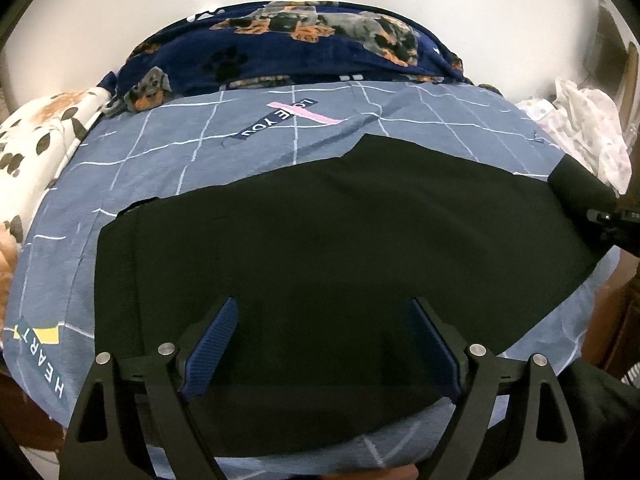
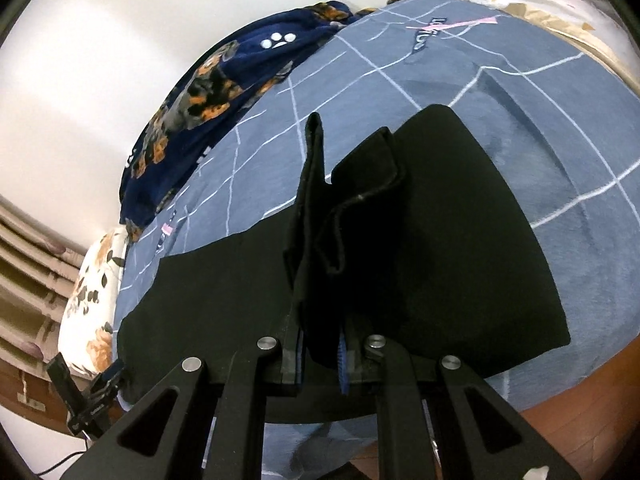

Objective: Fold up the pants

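Note:
Black pants (image 1: 320, 232) lie spread flat on a blue grid-patterned bedsheet (image 1: 160, 152). My left gripper (image 1: 324, 308) is open, its blue-padded fingers (image 1: 216, 344) hovering over the near edge of the pants and holding nothing. In the right wrist view my right gripper (image 2: 320, 344) is shut on a bunched fold of the pants (image 2: 344, 208), lifted above the rest of the fabric (image 2: 460, 240). The right gripper's end also shows at the right edge of the left wrist view (image 1: 612, 216), with pants fabric draped from it.
A navy dog-print blanket (image 1: 288, 48) lies bunched along the wall behind the sheet. A floral pillow (image 1: 36, 132) sits at the left, pale clothing (image 1: 584, 128) at the right. The bed's near edge drops to a brown floor (image 2: 580, 420).

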Demonstrator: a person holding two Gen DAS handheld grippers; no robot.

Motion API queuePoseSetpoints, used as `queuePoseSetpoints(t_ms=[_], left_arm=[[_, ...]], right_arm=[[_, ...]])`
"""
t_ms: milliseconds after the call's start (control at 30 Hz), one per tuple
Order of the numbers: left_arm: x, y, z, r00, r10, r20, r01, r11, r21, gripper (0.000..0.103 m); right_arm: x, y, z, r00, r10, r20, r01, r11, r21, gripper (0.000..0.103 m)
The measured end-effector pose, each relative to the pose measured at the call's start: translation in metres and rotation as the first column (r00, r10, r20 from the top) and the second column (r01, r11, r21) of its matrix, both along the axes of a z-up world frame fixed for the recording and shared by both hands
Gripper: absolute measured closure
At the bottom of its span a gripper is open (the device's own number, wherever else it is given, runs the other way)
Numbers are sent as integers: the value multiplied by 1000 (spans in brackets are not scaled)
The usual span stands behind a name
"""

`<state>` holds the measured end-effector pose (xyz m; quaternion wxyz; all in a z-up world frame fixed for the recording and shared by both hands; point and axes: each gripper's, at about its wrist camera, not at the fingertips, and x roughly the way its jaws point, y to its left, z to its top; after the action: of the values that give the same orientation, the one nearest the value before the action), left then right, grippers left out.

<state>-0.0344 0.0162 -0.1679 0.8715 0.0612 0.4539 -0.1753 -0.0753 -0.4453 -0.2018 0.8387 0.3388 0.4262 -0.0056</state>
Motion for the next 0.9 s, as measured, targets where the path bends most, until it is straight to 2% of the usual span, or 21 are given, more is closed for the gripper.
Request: queuePoseSetpoints(t_ms=[500,900], left_arm=[[2,-2,-4,1000,8,0,-8,999,52,16],[3,0,-5,1000,15,-6,-15,998,65,16]], right_arm=[[16,45,4,991,132,-20,-133,989,-70,90],[20,60,5,982,186,-24,-187,978,-93,90]])
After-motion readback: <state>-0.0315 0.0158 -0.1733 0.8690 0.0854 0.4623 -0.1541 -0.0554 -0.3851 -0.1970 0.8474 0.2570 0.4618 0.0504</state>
